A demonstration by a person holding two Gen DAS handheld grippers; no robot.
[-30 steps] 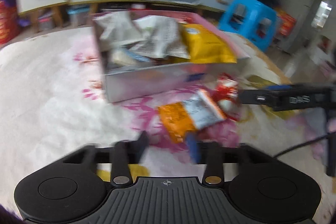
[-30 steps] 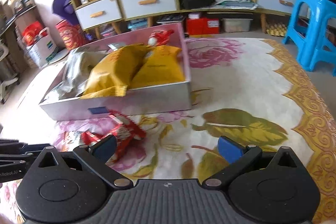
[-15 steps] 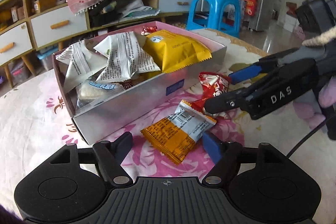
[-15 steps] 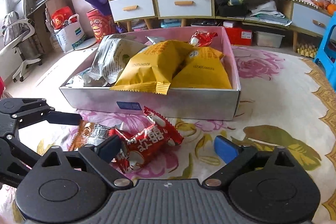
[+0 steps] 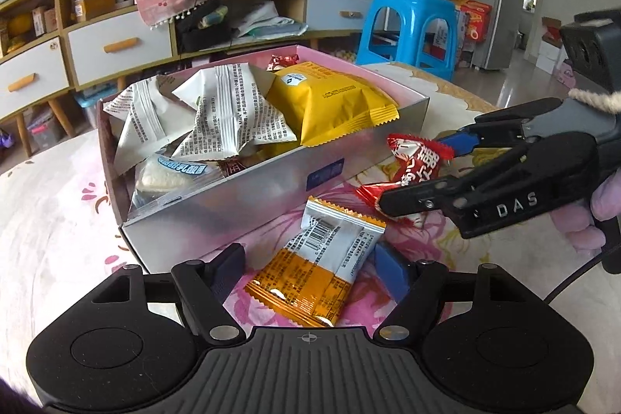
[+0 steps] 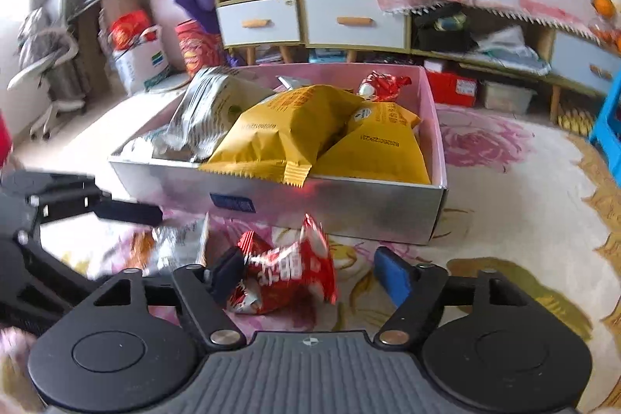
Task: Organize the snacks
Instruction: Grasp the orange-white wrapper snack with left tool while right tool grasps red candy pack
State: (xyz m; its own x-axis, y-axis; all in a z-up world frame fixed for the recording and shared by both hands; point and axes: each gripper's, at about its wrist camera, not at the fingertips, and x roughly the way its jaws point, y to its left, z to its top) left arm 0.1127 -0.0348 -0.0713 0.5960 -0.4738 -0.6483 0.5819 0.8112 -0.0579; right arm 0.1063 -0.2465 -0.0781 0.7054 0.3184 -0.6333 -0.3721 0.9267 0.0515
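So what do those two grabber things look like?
Both are black plastic. The left gripper has a ribbed grey-black body with two round discs, silver screws and blue pads on its fingers. The right gripper carries white letters DAS and a black cable. The hand holding it wears a pale pink glove.

Readable print on the gripper and the snack packets

The letters "DAS" stand in white on the black body of the right gripper (image 5: 446,177), at the right of the left wrist view. The far yellow snack bag (image 6: 378,146) in the box (image 6: 330,208) carries a printed code, apparently "B202501 22K21", along its near edge. The orange-and-white packet (image 5: 322,266) on the flowered rug shows a barcode and small lines too fine to read. The red wrapper (image 5: 417,167) bears large white Chinese characters. The white packets (image 5: 229,115) at the box's left hold dense Chinese print, with only the word "Mark" faintly legible.
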